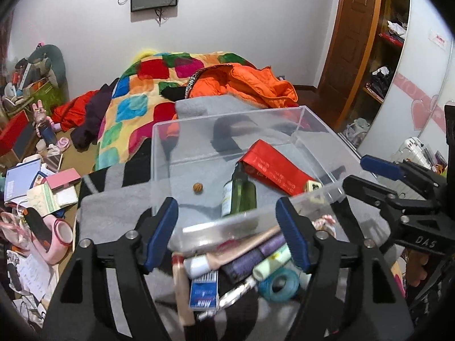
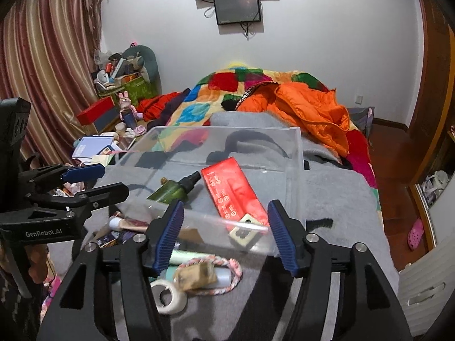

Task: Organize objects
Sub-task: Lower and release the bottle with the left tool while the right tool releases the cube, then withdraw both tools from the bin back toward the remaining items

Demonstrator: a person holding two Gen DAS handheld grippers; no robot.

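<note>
A clear plastic box sits on a grey blanket on the bed. Inside lie a red packet, a green spray bottle, a small brown ball and a small beige square item. In front of the box lies a pile of small things: tubes, a blue card, a teal tape roll, a white tape roll and a pink braided loop. My left gripper is open above the pile. My right gripper is open at the box's near edge.
The bed holds a colourful patchwork quilt and an orange jacket. The floor at the left is cluttered with books, papers and slippers. A wardrobe with shelves stands at the right.
</note>
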